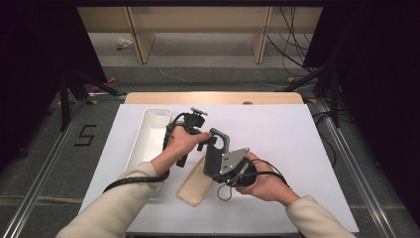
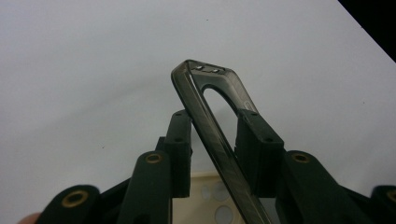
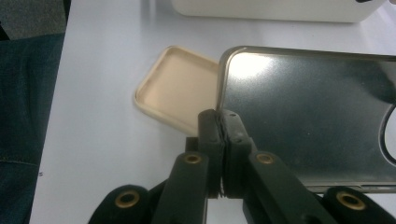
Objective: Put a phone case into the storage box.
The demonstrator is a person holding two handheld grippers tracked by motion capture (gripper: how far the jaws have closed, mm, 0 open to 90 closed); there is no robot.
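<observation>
Right tool [image 3: 219,122]: jaws fully closed, clamped on one edge of the dark case [image 3: 308,116]. Case is held above the tabletop [image 1: 287,134], over the beige case [image 1: 194,186]. Left tool [image 2: 212,135]: jaws part-open astride the dark case's cutout end, one pad touching. Beyond: white tray [image 1: 148,134].

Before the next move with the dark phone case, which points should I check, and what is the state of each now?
1. Right gripper shut on the edge of the dark phone case: ok.
2. Left gripper jaws either side of the case's camera end: ok.
3. Left pads pressing the case on both sides: cannot tell.
4. Case held above the table, not resting on it: ok.
5. Beige phone case lies apart on the table, below the grippers: ok.
6. White tray stands free at the left: ok.
</observation>
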